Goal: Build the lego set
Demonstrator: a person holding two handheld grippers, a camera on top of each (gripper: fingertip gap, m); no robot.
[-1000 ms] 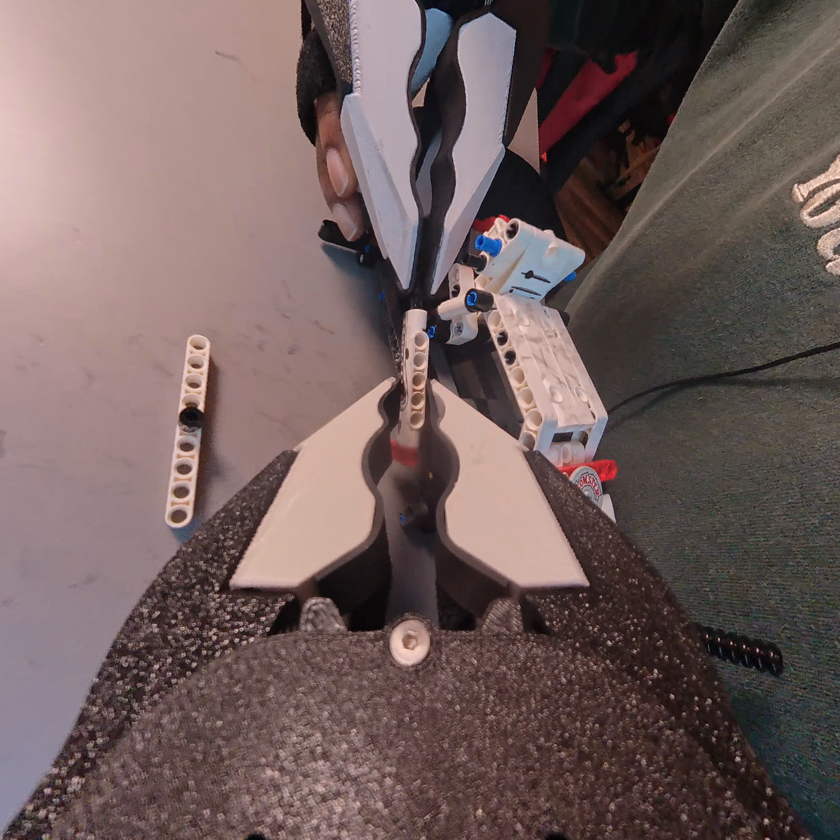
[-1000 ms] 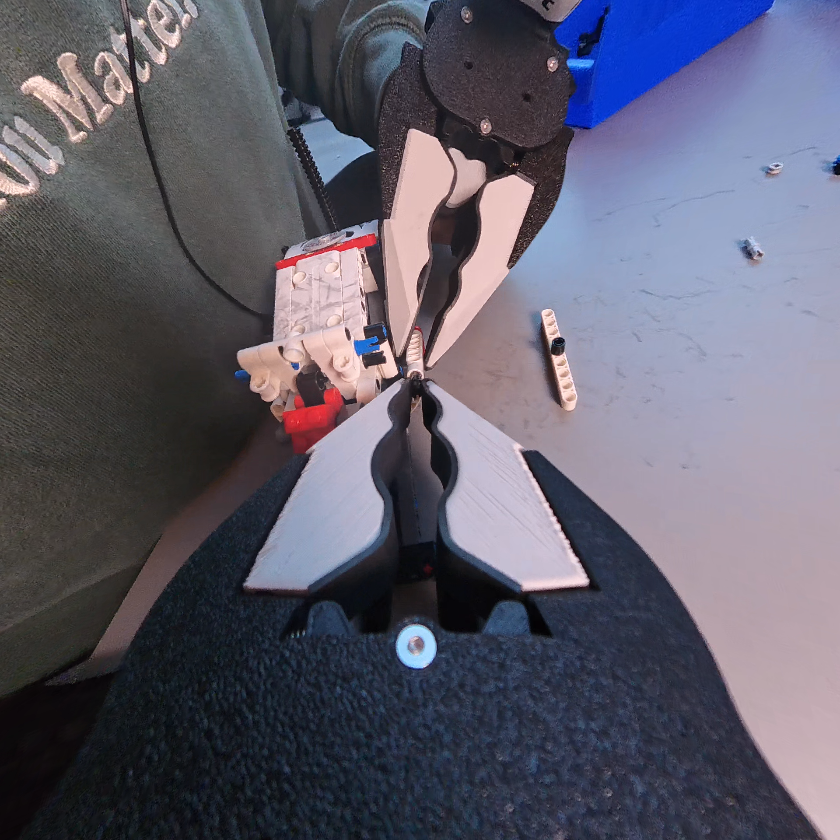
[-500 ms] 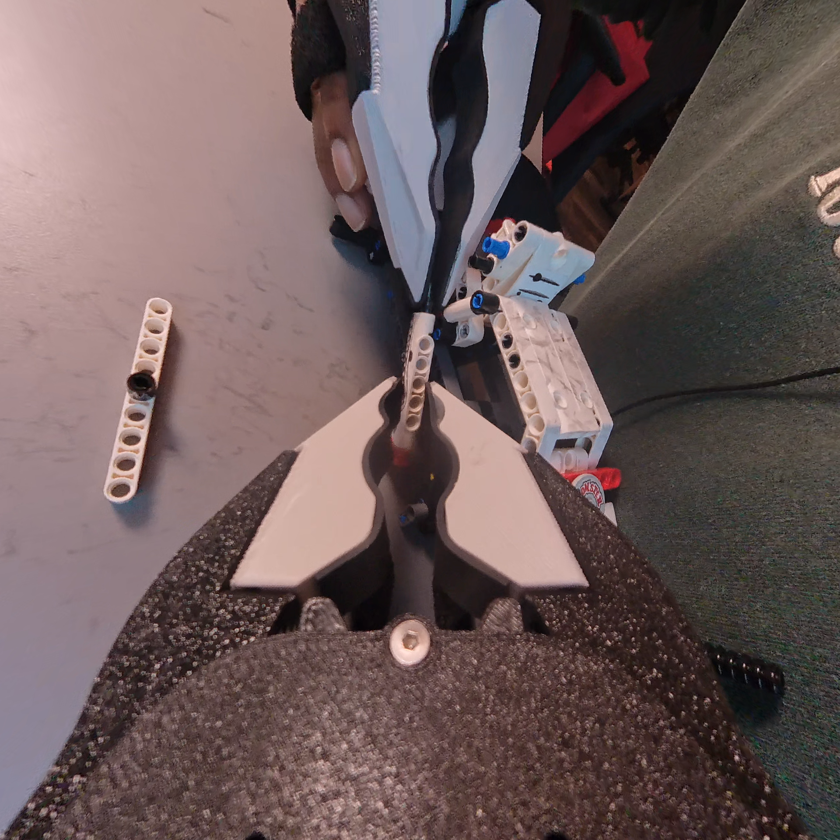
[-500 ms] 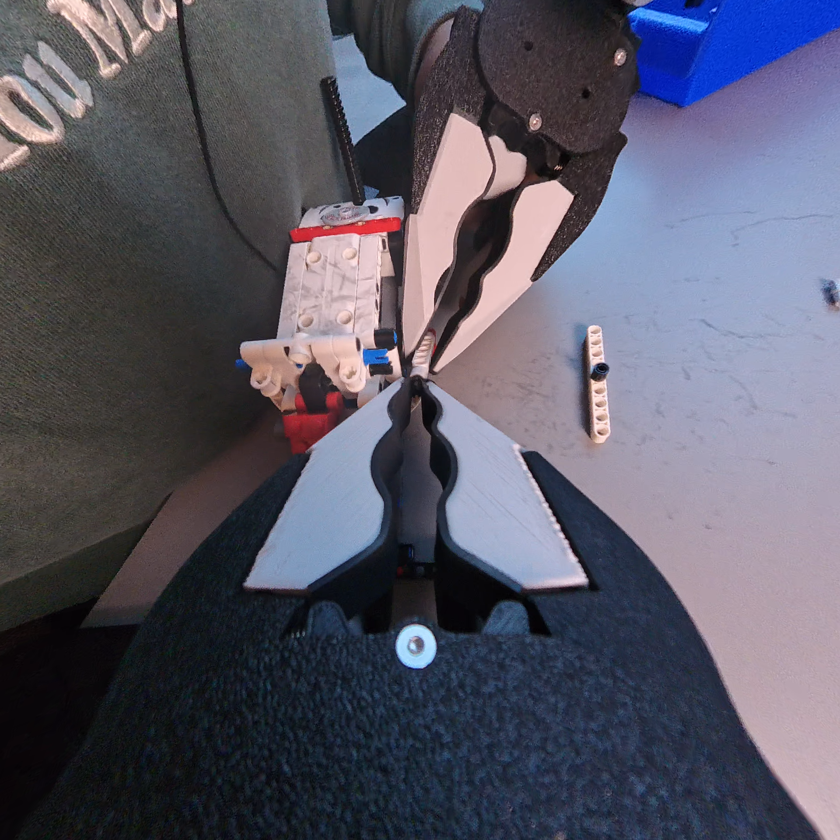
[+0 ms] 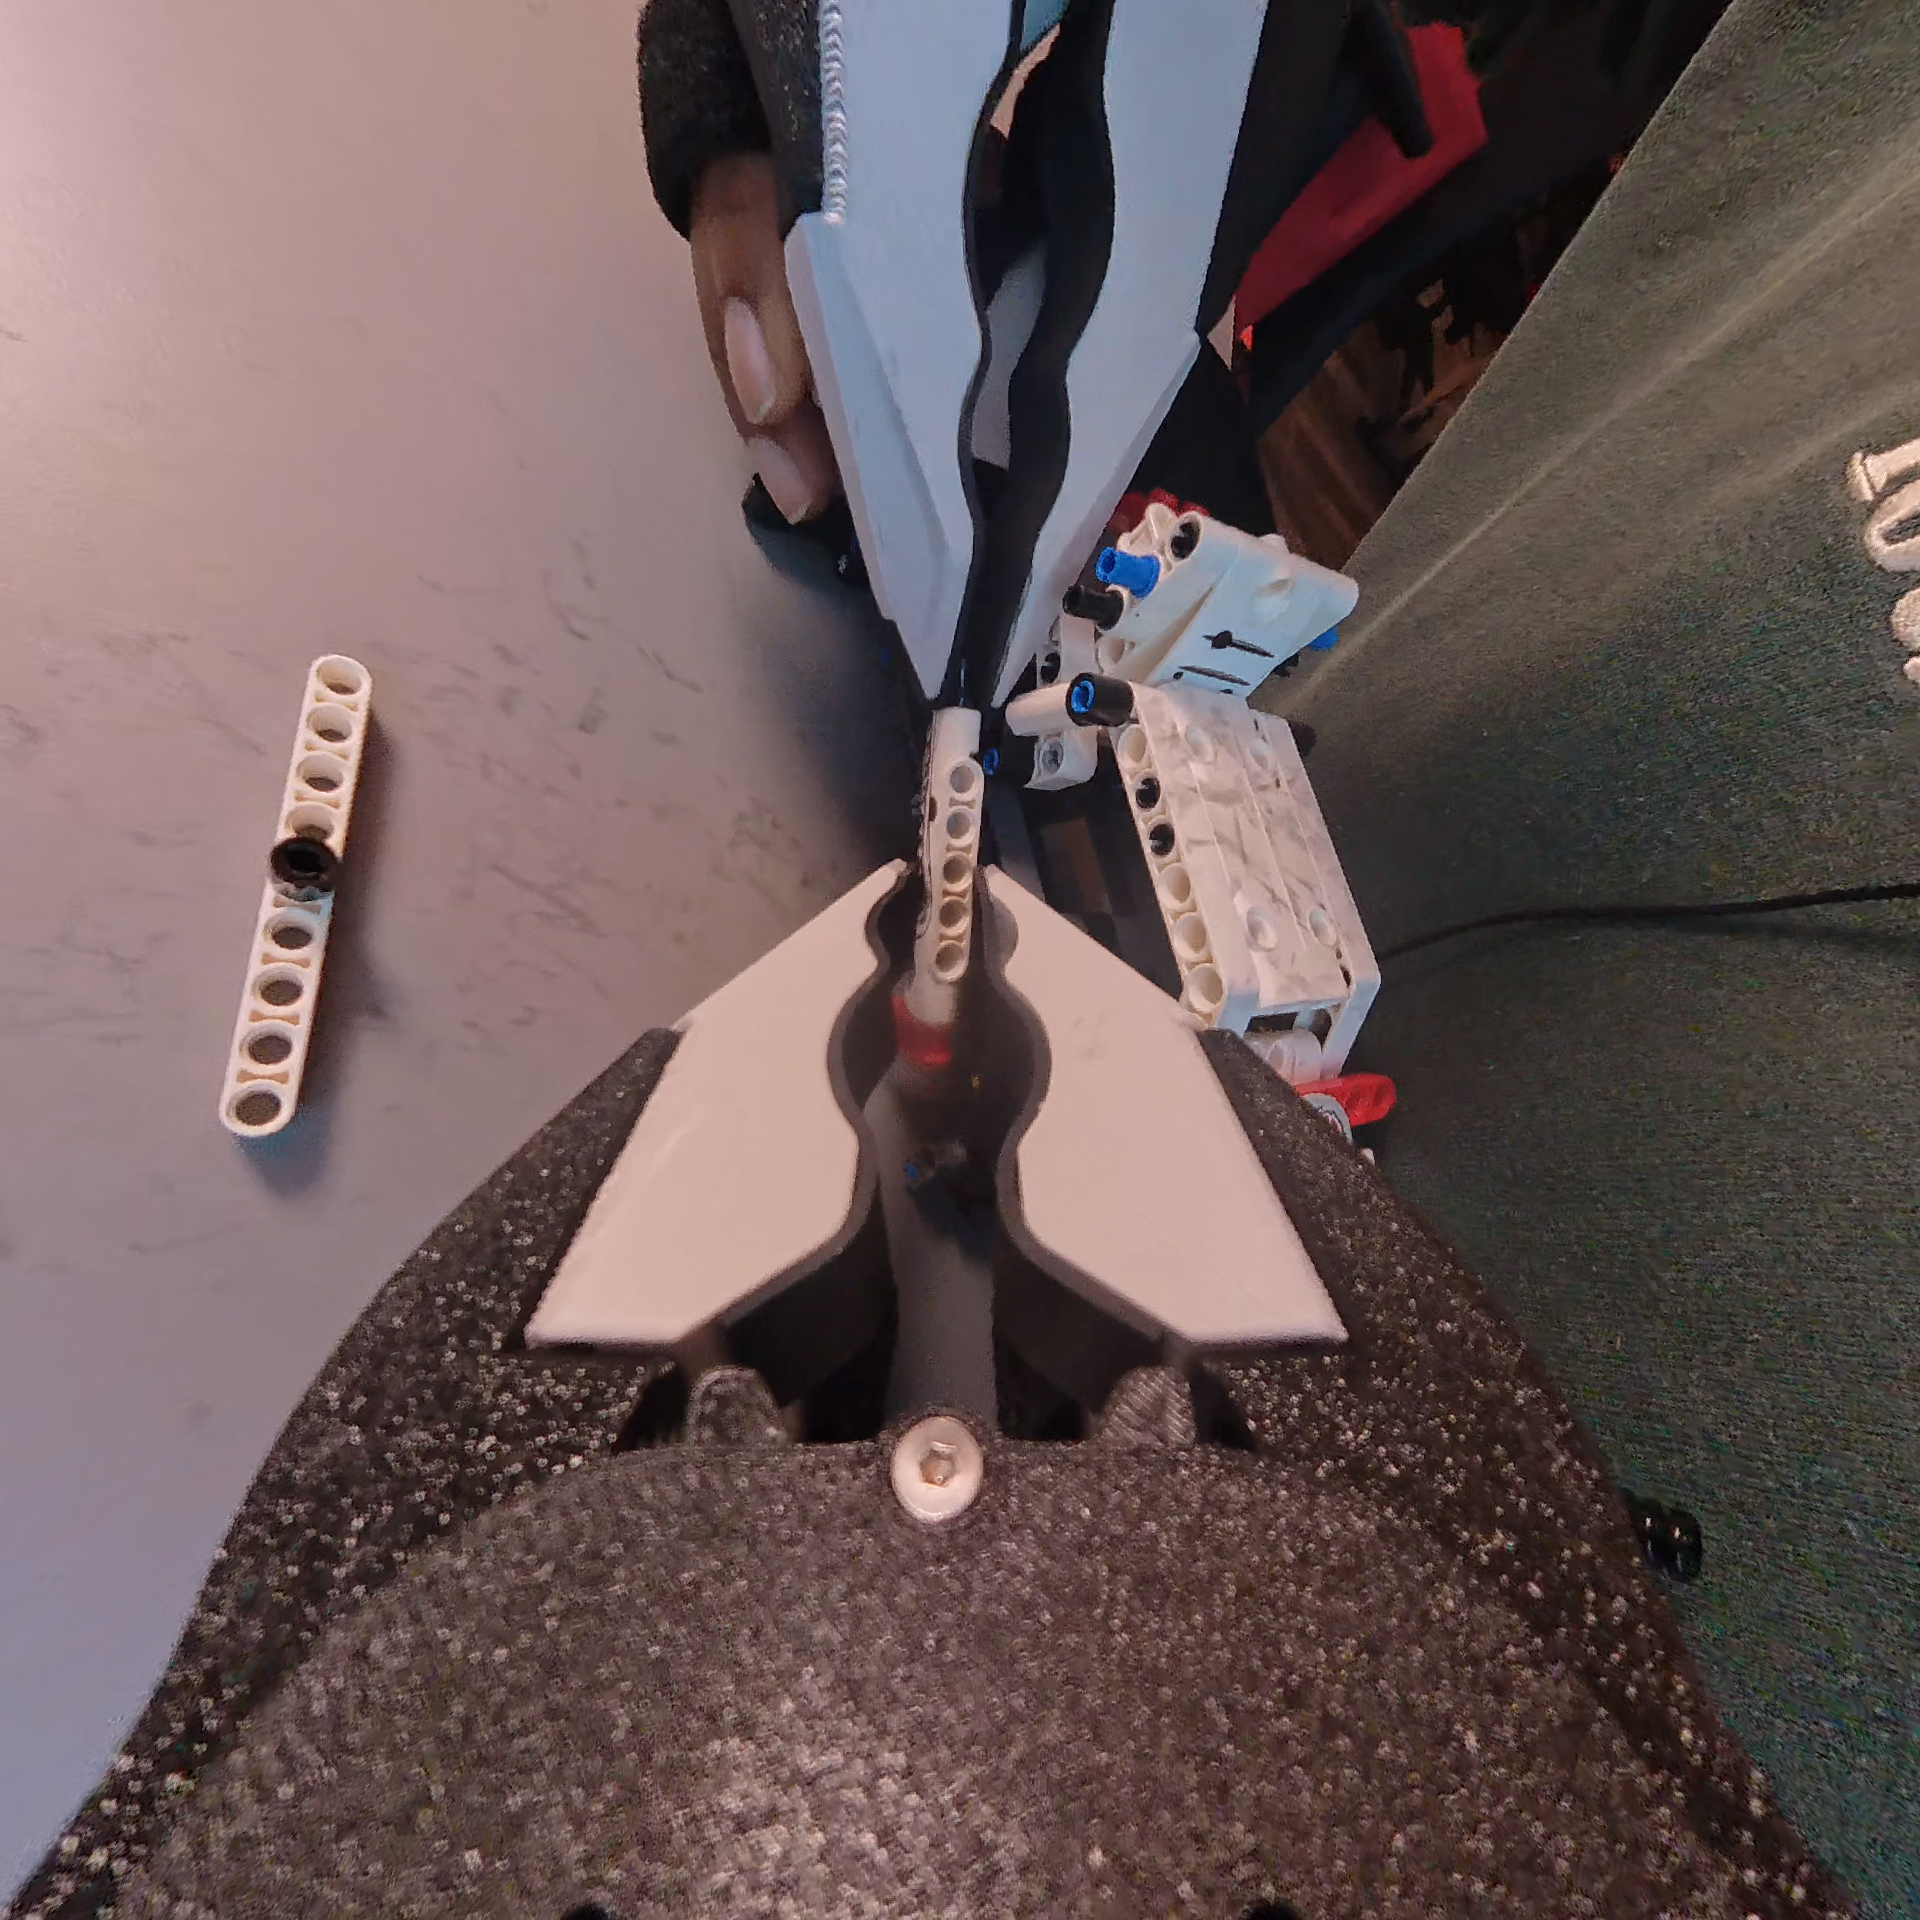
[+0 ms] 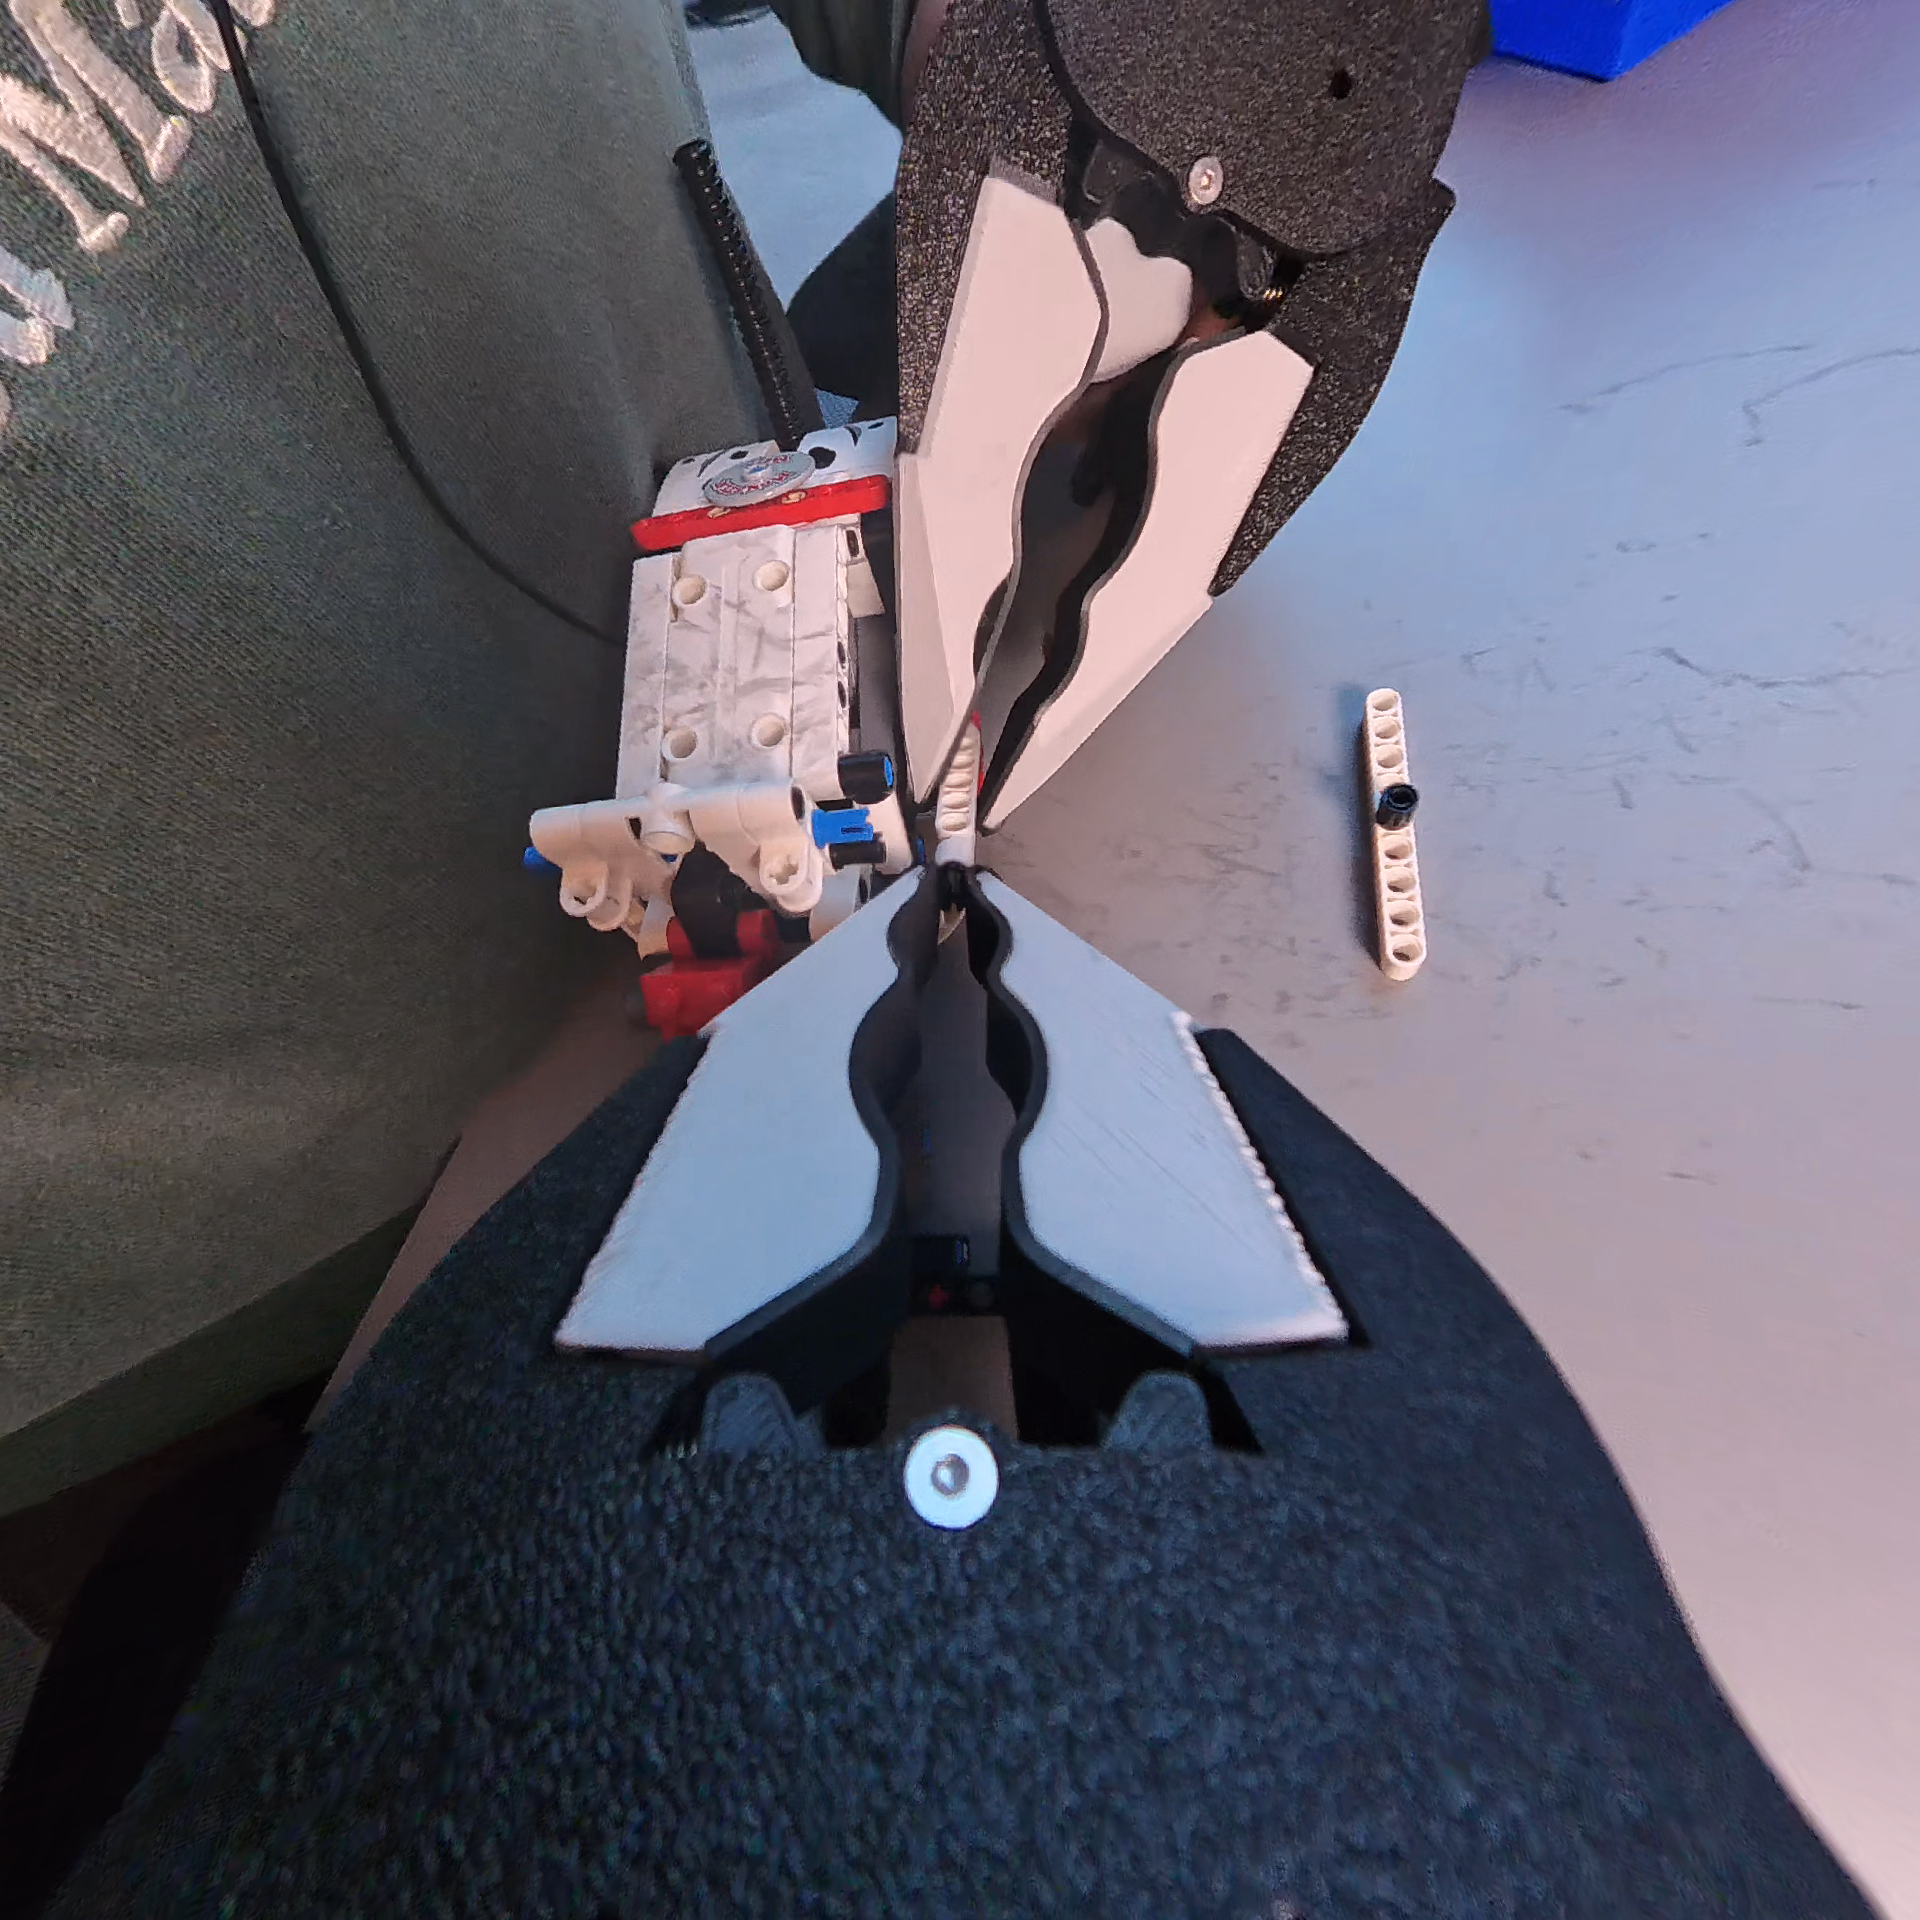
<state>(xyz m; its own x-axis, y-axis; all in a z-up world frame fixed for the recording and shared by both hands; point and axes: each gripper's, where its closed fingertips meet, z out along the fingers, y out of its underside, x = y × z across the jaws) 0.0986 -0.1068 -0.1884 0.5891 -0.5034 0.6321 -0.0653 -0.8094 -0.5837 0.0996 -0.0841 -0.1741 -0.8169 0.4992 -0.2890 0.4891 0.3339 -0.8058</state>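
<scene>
Both tools [image 5: 940, 878] [image 6: 948, 883] clench one white beam [image 5: 954, 862] above a scuffed grey table [image 5: 416, 416].

blue box [image 6: 1600, 42]: cut off by top edge | beam [image 5: 954, 862] end: hidden between fingers

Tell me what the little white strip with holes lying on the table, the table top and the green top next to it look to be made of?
The loose white beam looks like hard moulded plastic: smooth, slightly glossy, with crisp round holes and a black pin in one. The table seems a matte grey laminate or similar, faintly scuffed. The green top is a soft knit fabric, probably sweatshirt cotton, judging by its fuzzy weave and folds.
</scene>
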